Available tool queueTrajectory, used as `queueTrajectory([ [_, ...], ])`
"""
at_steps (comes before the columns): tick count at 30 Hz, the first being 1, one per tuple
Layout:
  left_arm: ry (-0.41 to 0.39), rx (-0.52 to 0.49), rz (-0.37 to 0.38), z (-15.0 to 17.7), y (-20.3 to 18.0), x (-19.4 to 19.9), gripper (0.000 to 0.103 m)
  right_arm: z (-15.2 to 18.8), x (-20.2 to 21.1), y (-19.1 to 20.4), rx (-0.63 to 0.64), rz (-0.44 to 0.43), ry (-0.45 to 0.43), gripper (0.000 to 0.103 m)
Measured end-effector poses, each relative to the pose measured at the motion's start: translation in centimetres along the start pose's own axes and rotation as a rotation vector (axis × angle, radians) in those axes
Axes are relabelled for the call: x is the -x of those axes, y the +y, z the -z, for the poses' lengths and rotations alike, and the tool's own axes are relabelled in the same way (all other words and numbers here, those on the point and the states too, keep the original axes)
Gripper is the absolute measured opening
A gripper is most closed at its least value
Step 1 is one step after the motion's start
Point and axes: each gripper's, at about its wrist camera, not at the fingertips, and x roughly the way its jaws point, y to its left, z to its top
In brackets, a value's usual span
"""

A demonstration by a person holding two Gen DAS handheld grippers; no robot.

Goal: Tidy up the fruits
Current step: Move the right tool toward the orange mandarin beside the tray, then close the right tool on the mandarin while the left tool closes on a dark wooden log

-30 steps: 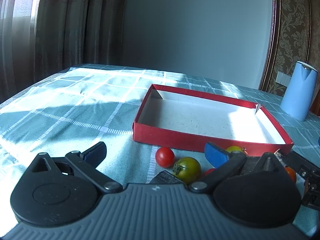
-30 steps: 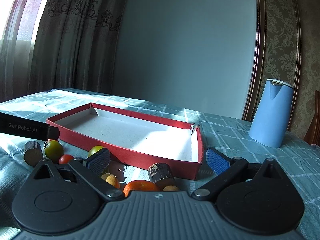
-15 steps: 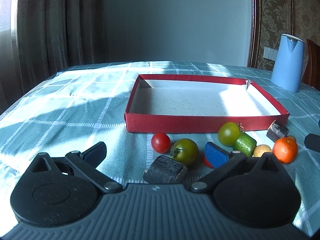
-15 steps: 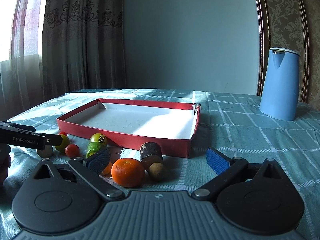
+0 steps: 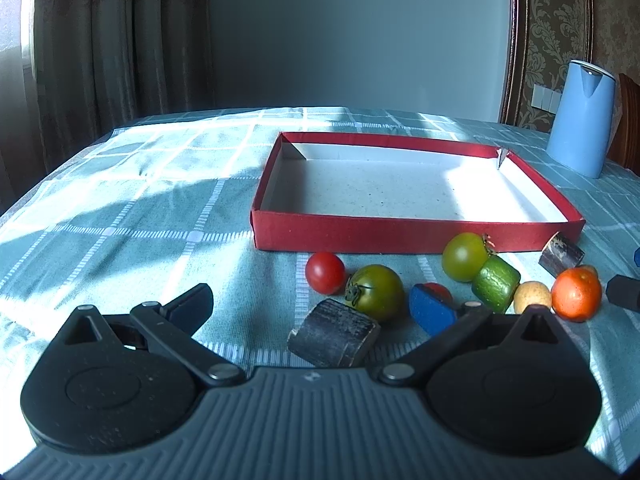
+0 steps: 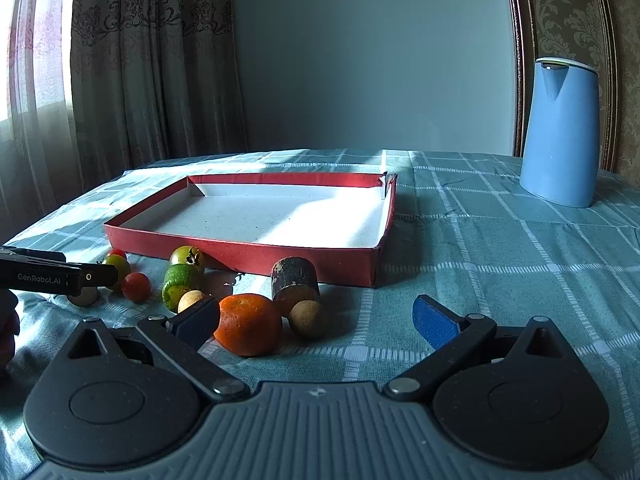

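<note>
A shallow red tray [image 5: 416, 236] with a white floor [image 6: 280, 220] lies on the table, nothing in it. In front of it lie a red tomato [image 5: 325, 272], a dark green tomato [image 5: 376, 291], a yellow-green tomato [image 5: 465, 257], a green chunk [image 5: 496, 284], a small beige ball [image 5: 531, 297], an orange [image 5: 576, 294] and dark cylinders [image 5: 333, 333]. My left gripper [image 5: 312, 308] is open and empty, just before the fruits. My right gripper [image 6: 316, 318] is open and empty, with the orange [image 6: 248, 324] by its left finger.
A blue kettle [image 6: 560, 132] stands at the back right on the teal checked tablecloth [image 6: 500, 248]. The left gripper's body [image 6: 48, 278] reaches in at the left of the right wrist view. Curtains hang behind the table's left side.
Both grippers have pulled back and risen, so the fruits now show fully in front of the tray. Both stay open.
</note>
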Motion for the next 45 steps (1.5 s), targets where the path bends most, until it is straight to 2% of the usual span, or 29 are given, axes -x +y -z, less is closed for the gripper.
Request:
queueTrajectory([
  [3,0.003,0.000,0.002,0.0,0.0,-0.1,0.103,0.1,0.4,1.3,0.051,-0.030,-0.011,0.103],
  [8,0.014,0.001,0.009,0.0,0.1,-0.3,0.103,0.0,-0.6,2.1,0.044,-0.083,0.061,0.103],
  [22,0.025,0.002,0.013,0.0,0.1,-0.5,0.103,0.2,-1.7,2.2,0.043,-0.030,0.117,0.103],
  [24,0.027,0.003,0.011,0.1,0.1,-0.5,0.103,0.3,-1.7,2.2,0.043,-0.027,0.120,0.095],
  [26,0.030,0.003,0.009,0.1,0.1,-0.6,0.103,0.4,-1.9,2.0,0.034,-0.039,0.143,0.060],
  [27,0.030,0.003,0.010,0.1,0.1,-0.6,0.103,0.4,-2.0,1.9,0.033,-0.047,0.150,0.057],
  [37,0.031,0.002,0.014,0.1,0.0,-0.5,0.103,0.1,-2.8,2.9,0.098,-0.062,0.154,0.058],
  [41,0.033,0.001,0.014,0.1,0.0,-0.5,0.103,-0.1,-3.1,3.5,0.131,-0.079,0.157,0.049],
  [45,0.035,-0.004,0.015,0.1,-0.1,-0.5,0.103,-0.2,-3.4,3.4,0.127,-0.076,0.166,0.049],
])
